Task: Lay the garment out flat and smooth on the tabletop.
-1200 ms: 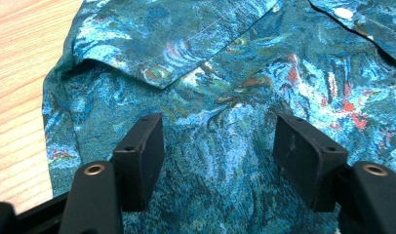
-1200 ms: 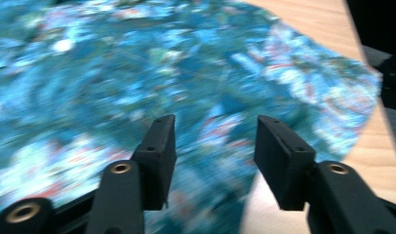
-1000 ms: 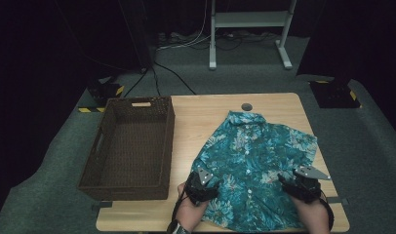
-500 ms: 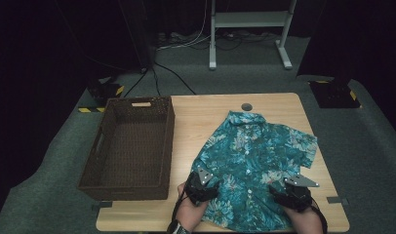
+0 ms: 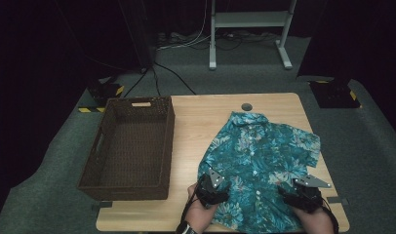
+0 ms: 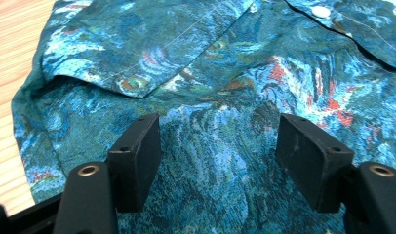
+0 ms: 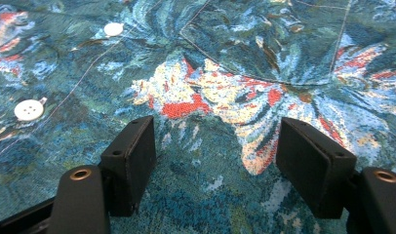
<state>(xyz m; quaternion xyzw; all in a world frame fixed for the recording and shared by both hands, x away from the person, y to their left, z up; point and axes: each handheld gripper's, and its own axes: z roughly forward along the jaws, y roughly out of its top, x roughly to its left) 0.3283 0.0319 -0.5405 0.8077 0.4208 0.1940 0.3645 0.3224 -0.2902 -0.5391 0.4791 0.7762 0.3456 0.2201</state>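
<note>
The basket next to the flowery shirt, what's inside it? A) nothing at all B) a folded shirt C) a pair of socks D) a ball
A, the brown woven basket shows only its bare wicker bottom in the high view, while the shirt lies spread on the table beside it.

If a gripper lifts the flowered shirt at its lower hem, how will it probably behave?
The shirt lies flat with soft folds, so it is probably floppy and will drape and sag from the pinched spot. The thin woven cloth looks light. Pushed on the smooth wooden table, it would likely bunch up rather than slide whole.
</note>
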